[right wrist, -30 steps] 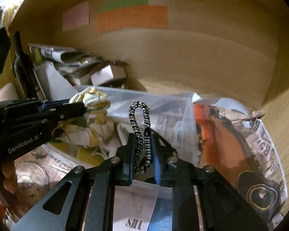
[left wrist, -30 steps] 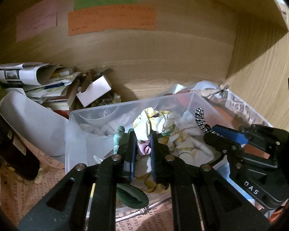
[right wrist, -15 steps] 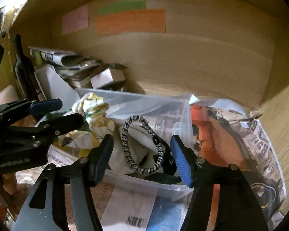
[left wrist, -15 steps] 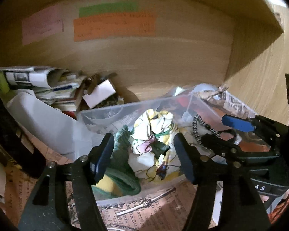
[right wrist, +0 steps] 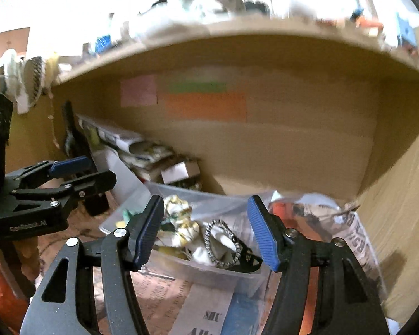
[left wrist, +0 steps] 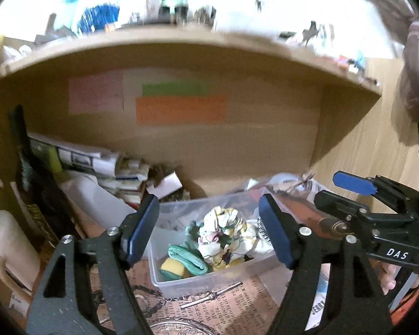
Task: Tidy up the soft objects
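Observation:
A clear plastic bin (left wrist: 181, 279) stands on the lower shelf, also in the right wrist view (right wrist: 231, 276). In it lie a floral cloth (left wrist: 226, 237) (right wrist: 181, 217), a green cloth (left wrist: 190, 259), a yellow sponge (left wrist: 173, 270) and a black-and-white braided loop (right wrist: 223, 245). My left gripper (left wrist: 209, 234) is open and empty, pulled back above the bin. My right gripper (right wrist: 206, 231) is open and empty, pulled back from the loop.
Stacked papers and a small box (left wrist: 164, 184) fill the shelf's left back. Coloured notes (left wrist: 181, 109) stick on the back wall. Newspaper (right wrist: 354, 229) lies right of the bin. A shelf board (left wrist: 181, 47) with clutter runs overhead. Printed paper (left wrist: 223, 307) covers the front.
Both grippers opened, letting the floral cloth and the braided loop drop into the bin, then drew back and up away from the shelf.

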### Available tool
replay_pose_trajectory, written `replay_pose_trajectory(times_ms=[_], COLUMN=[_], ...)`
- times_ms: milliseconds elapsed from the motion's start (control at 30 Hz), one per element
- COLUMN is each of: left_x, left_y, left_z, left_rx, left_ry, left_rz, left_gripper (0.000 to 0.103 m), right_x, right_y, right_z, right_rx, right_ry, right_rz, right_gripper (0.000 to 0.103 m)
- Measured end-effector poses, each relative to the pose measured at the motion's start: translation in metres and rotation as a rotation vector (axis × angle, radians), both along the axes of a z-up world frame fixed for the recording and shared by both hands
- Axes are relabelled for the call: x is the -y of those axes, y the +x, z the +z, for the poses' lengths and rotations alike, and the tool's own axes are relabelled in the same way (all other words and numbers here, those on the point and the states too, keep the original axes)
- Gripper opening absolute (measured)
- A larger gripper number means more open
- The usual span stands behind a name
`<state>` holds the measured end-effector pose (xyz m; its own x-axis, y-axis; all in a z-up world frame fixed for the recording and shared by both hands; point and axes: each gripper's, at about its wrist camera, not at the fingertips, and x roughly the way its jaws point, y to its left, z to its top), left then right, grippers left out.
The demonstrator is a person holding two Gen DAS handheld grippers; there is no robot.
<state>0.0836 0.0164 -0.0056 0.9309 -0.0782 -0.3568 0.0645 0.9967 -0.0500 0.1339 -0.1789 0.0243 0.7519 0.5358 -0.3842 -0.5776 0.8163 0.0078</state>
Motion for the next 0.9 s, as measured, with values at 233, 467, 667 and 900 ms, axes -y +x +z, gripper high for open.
replay_pose_trajectory(times_ms=[233, 467, 667, 900], left_x=[0.002, 0.003, 0.003, 0.005], left_y=[-0.036, -0.057, -0.064, -0.069], left_z=[0.017, 0.025, 0.026, 0.026], left_rx=[0.095, 0.134, 0.134, 0.139], left_ry=[-0.001, -0.006, -0.011, -0.010], left_rz=[0.000, 0.011, 0.011, 0.015], left_gripper=[0.090, 0.101, 0.102, 0.103], right_x=[0.008, 0.010, 0.015, 0.018], right_y=[-0.025, -0.041, -0.051, -0.054], right_z=[0.017, 0.022, 0.025, 0.024], right_rx=[0.073, 0.103, 0.117, 0.115], right_ry=[0.055, 0.072, 0.098, 0.108], right_rz=[0.001, -0.001, -0.009, -0.010], right_gripper=[0.080, 0.087, 0.100, 0.101])
